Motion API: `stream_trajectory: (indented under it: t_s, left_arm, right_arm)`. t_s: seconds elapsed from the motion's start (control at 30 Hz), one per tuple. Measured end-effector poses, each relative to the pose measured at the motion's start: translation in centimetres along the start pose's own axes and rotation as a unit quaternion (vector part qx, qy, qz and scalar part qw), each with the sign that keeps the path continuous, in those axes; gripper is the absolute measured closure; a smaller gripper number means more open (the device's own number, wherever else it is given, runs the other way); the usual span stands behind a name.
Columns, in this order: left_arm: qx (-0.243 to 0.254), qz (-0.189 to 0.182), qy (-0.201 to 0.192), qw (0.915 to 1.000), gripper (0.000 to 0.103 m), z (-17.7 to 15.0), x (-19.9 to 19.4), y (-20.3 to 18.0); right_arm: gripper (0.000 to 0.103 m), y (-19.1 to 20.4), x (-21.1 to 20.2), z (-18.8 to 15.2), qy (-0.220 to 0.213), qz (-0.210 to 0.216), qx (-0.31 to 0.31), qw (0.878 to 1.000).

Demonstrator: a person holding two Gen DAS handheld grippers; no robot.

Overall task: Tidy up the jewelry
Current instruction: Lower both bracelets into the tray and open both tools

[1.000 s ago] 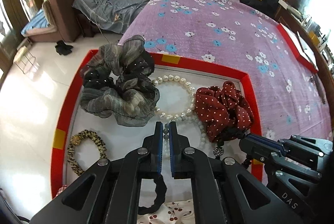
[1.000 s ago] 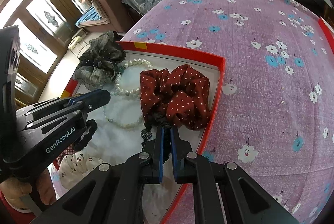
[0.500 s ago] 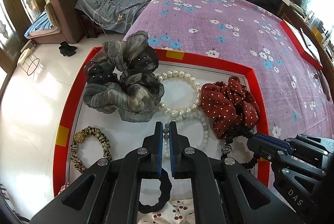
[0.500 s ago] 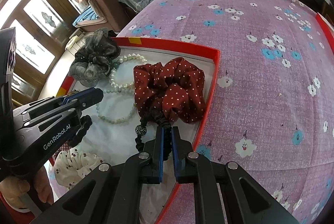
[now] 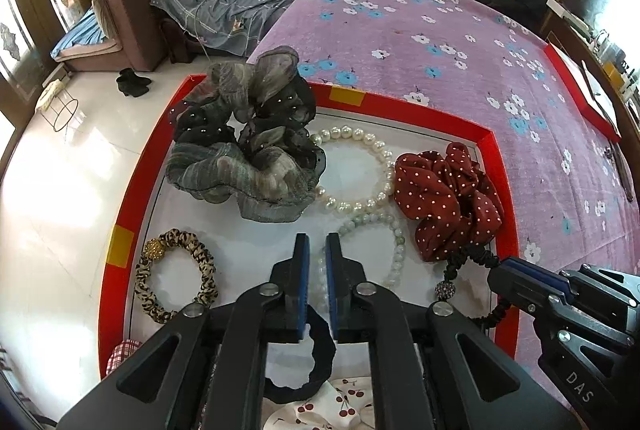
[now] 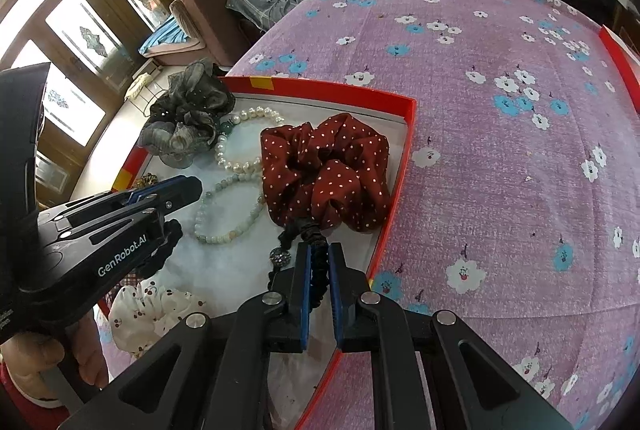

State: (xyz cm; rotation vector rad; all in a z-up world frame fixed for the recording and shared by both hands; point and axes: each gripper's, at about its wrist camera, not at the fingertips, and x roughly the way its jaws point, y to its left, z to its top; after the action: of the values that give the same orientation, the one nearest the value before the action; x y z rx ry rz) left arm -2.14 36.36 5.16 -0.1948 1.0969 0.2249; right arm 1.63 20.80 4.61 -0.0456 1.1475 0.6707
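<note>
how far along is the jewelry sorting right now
Early to middle, by the look of it. The scrunchies and bead bracelets all lie loose in the red tray, in no clear order. In hand: the right gripper is shut on the black beaded hair tie. The left gripper hovers slightly open over the pale green bracelet, holding nothing.

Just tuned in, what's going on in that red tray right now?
A person is sorting hair ties and bracelets in the red tray, holding one pair of tongs in each hand. The right tongs grip the black beaded hair tie beside the red polka-dot scrunchie. The left tongs hover slightly open over the pale green bead bracelet, holding nothing. The pearl bracelet, grey scrunchie and leopard hair tie lie untouched.
</note>
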Motion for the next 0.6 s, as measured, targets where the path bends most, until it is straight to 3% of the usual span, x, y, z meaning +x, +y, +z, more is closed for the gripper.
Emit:
stream_trajectory:
  t_s: [0.1, 0.23, 0.37, 0.6]
  left_arm:
    - [-0.003, 0.001, -0.01, 0.9999, 0.069, -0.1, -0.6, -0.1]
    - [-0.006, -0.006, -0.014, 0.9999, 0.068, -0.2, -1.5, 0.0]
    - [-0.007, -0.001, -0.021, 0.9998, 0.063, -0.4, -2.9, -0.2]
    - [0.002, 0.038, -0.067, 0.9971, 0.037, -1.3, -6.3, -0.7]
  right_arm:
    - [0.093, 0.1, -0.4, -0.2, -0.003, 0.001, 0.0, 1.0]
    - [0.09, 0.2, -1.3, -0.5, -0.011, 0.003, 0.003, 1.0]
    - [0.073, 0.1, -2.8, -0.9, -0.025, 0.004, 0.006, 1.0]
    - [0.065, -0.5, -6.1, -2.5, -0.057, -0.03, -0.002, 0.998]
